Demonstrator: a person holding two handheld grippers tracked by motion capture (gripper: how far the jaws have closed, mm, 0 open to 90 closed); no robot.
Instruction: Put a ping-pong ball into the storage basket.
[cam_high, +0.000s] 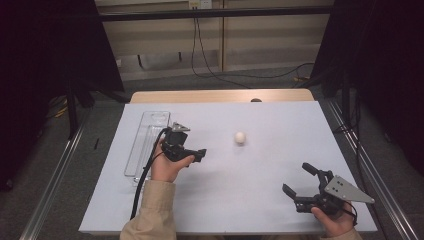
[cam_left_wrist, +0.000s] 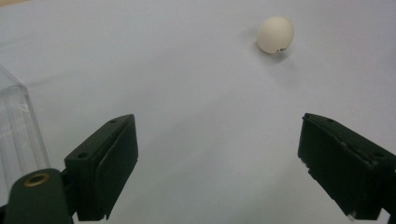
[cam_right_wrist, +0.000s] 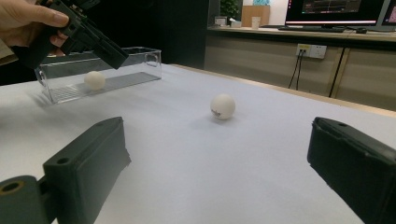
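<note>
Right now the left tool (cam_high: 192, 150) hovers over the white counter (cam_high: 225, 200), just right of the clear tray (cam_high: 145, 135), jaws spread w/ nothing between them. Seen from the left gripper view, its two black pads (cam_left_wrist: 109, 163) stand wide apart over bare sheet, tray wall at the left edge. White ball (cam_high: 240, 137) sits on the counter right of that tool & a bit farther, near the middle, apart from both tools; in the left gripper view it lies ahead & to the right (cam_left_wrist: 275, 34), untouched. Right tool (cam_high: 300, 185) is at the near right corner, jaws spread too, empty, aimed toward the ball; right gripper view shows the ball (cam_right_wrist: 222, 106) ahead between its open jaws, well off. Second ball (cam_right_wrist: 95, 80) lies inside the tray in that view, behind the left tool (cam_right_wrist: 100, 49). Tray runs near-to-far along the counter's left side.
</note>
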